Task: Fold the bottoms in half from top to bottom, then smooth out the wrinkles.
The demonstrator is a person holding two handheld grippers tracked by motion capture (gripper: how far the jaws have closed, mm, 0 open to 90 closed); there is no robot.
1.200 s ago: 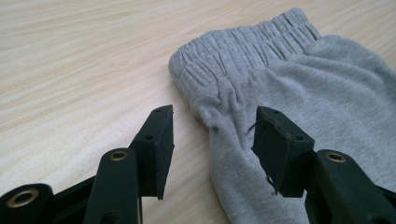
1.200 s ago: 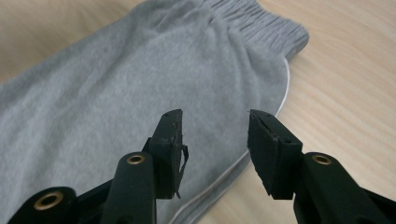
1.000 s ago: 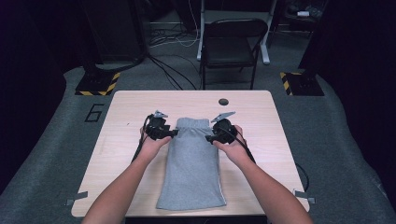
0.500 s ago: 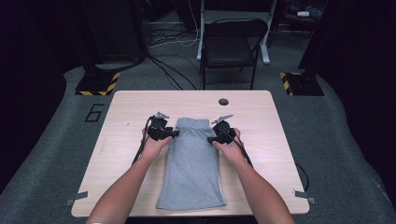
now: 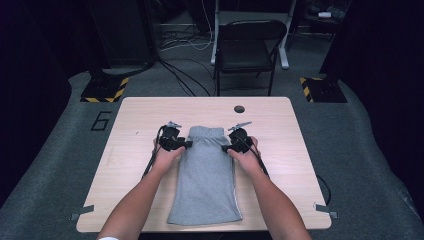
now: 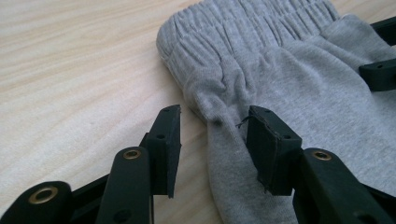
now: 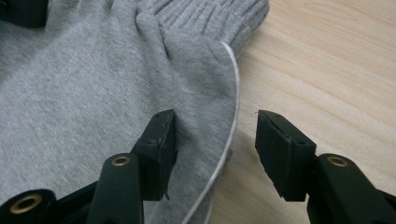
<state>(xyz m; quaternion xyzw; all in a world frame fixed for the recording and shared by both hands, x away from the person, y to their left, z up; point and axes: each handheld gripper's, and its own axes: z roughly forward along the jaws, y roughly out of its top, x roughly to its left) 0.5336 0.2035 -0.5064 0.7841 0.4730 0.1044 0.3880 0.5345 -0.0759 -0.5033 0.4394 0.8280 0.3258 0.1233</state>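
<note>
While the grey shorts (image 5: 207,175) lie flat on the table (image 5: 130,150) between my tools, I'm lining up a grab at both sides just under the waistband (image 6: 243,28). Left gripper (image 6: 215,135) jaws apart, straddling the side fold, just reopened a bit. Right gripper (image 7: 215,135) apart too, just been opening, white-piped edge (image 7: 233,107) between them. Next, I judge: close both on fabric, then lift.
</note>
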